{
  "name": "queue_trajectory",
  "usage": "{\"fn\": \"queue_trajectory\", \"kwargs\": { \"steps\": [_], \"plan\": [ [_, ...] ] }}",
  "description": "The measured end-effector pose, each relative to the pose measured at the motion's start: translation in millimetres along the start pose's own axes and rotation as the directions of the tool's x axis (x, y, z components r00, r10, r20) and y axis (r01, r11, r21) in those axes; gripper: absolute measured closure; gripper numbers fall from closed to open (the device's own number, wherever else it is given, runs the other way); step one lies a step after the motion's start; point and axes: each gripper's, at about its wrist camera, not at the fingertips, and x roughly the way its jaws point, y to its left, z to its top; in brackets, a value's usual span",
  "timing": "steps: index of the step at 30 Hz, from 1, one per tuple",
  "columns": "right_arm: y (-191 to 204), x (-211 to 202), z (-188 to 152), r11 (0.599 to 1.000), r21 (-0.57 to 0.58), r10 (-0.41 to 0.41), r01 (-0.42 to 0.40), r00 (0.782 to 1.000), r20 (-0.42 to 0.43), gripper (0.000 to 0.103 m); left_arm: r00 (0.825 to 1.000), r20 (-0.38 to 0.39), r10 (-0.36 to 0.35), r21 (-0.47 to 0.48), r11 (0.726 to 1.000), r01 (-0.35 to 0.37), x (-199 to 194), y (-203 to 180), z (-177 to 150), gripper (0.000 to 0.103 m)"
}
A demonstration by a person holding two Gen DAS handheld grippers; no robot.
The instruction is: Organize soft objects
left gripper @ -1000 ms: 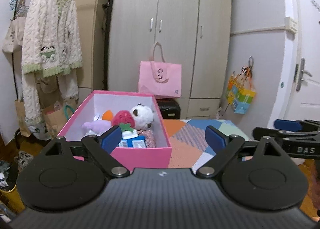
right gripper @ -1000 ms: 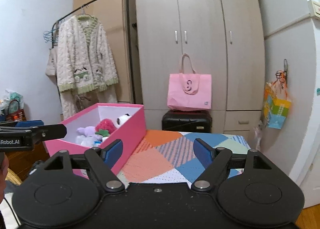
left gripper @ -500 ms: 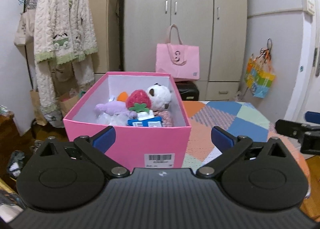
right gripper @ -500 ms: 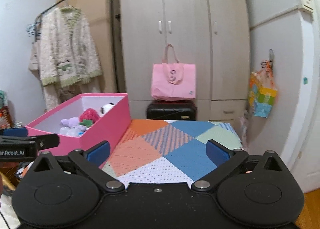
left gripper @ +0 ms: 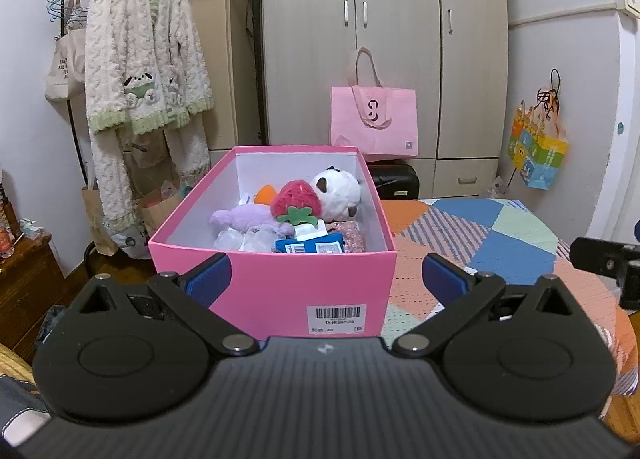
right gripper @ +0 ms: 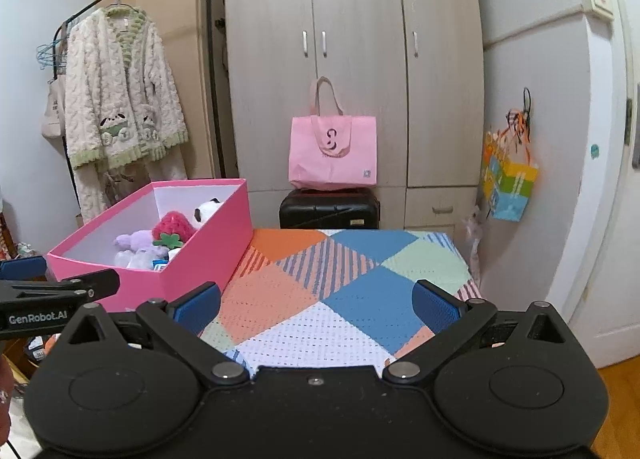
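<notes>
**Both tongs spread wide and empty before a filled pink box**

A patchwork crocheted cover [right gripper: 352,291] in orange, blue, green and white fills the middle of the right wrist view. On it, at centre left, stands an open pink cardboard box [left gripper: 276,291], which fills the centre of the left wrist view with its barcode label facing the camera. Inside lie the soft toys: a white-and-black plush panda [left gripper: 338,195] at the far right, a red knitted strawberry [left gripper: 296,201] beside it, and a lilac plush animal [left gripper: 248,217] to the left.

The left gripper [left gripper: 325,279] has its blue-padded fingers [left gripper: 208,279] spread fully apart, holding nothing, framing the box's near wall; whether they touch it cannot be told. The right gripper [right gripper: 316,309] is likewise wide apart and empty above the cover.

A second earlier, both pairs of fingers stood closer together, and the left wrist camera saw the box at lower left rather than straight ahead.
</notes>
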Motion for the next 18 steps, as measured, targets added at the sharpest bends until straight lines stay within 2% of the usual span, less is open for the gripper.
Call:
{"fn": "queue_trajectory", "kwargs": {
  "steps": [9,18],
  "plan": [
    [22,0,-9,0.997,-0.059,-0.044,0.047,0.998,0.049,0.0,1.0,0.012,0.013,-0.003,1.0,-0.013,-6,2,0,0.0],
    [19,-4,-9,0.997,-0.033,-0.07,0.073,0.995,0.075,0.0,0.999,0.016,0.044,-0.027,0.999,-0.043,-5,5,-4,0.0]
  ]
}}
